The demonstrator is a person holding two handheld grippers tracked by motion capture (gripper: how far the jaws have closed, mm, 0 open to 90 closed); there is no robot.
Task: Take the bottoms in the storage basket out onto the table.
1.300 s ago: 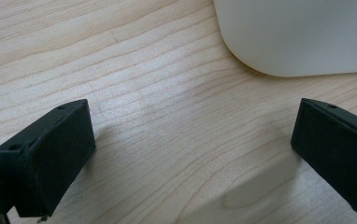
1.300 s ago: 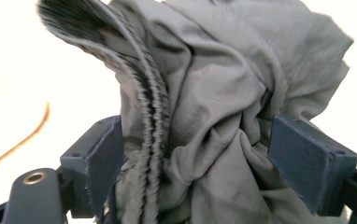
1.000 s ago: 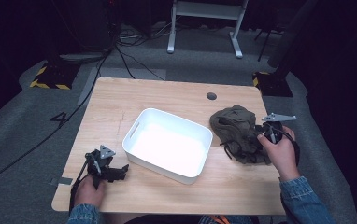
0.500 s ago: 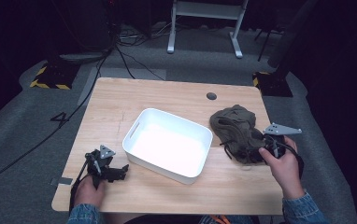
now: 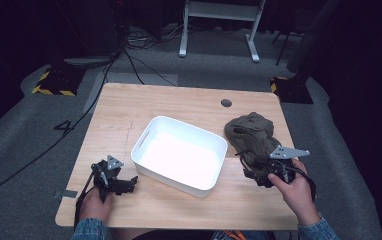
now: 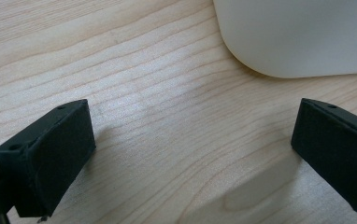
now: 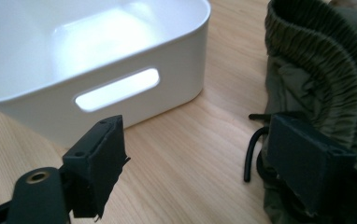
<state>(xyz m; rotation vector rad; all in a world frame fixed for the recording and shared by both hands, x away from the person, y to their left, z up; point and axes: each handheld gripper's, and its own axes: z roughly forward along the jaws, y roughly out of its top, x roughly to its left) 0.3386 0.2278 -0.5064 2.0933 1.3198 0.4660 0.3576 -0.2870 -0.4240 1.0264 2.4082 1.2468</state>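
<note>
the olive garment (image 5: 251,136) lies bunched on the worktop (image 5: 179,100) just right of the white bin (image 5: 179,156), not yet grasped. right gripper (image 7: 200,158), fingers spread, sits at the garment's near edge; left gripper (image 5: 121,184), fingers also apart, rests left of the bin. step in hand appears to be the pick-up: next, close on the fabric and lift it toward the bin.

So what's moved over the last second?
The right hand-held gripper slid back toward the person along the olive garment, jaws open at its near edge, gripping nothing. The left hand-held gripper, the white bin and the garment stayed put.
</note>
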